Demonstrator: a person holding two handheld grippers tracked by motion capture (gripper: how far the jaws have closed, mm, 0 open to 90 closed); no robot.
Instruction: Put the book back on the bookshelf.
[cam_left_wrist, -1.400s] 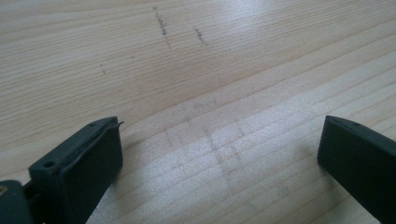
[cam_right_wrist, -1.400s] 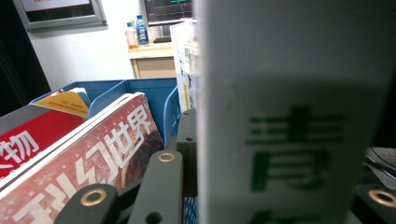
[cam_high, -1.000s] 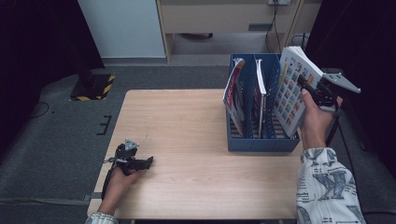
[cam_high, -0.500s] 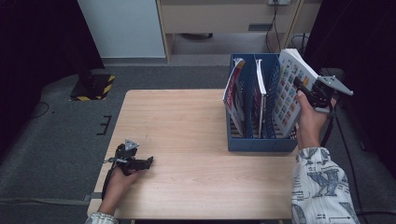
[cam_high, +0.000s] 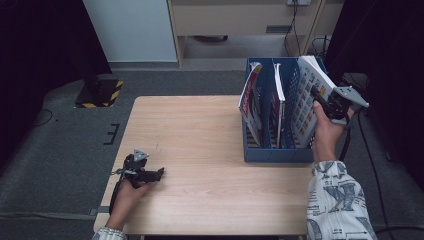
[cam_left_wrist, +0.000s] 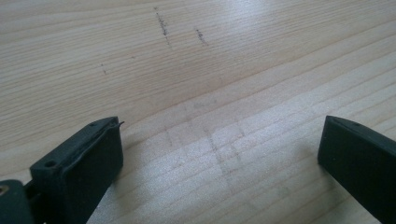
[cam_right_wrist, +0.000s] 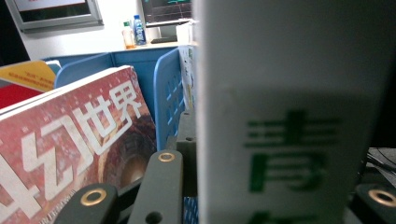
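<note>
A blue file rack (cam_high: 275, 152) stands on the right side of the wooden table (cam_high: 200, 130). A red magazine (cam_high: 252, 105) leans in its left slot, and a thin book (cam_high: 278, 100) stands in the middle one. My right gripper (cam_high: 317, 95) is shut on a white book (cam_high: 304, 100) with a grid of small coloured pictures, held tilted over the right slot with its lower edge inside the rack. In the right gripper view the book's white spine (cam_right_wrist: 289, 116) with green characters sits between the jaws, beside the red magazine (cam_right_wrist: 70, 140). My left gripper (cam_high: 159, 173) rests open on the table (cam_left_wrist: 219, 93), with nothing between its jaws.
A yellow-and-black striped base (cam_high: 100, 92) sits on the grey carpet beyond the table's far left corner. A white cabinet (cam_high: 132, 30) and a wooden desk (cam_high: 240, 15) stand behind. Cables (cam_high: 365, 150) trail down the right side of the table.
My right hand has come down a little with the white book, sinking it further toward the rack's right slot. The left hand and its gripper have stayed put.
</note>
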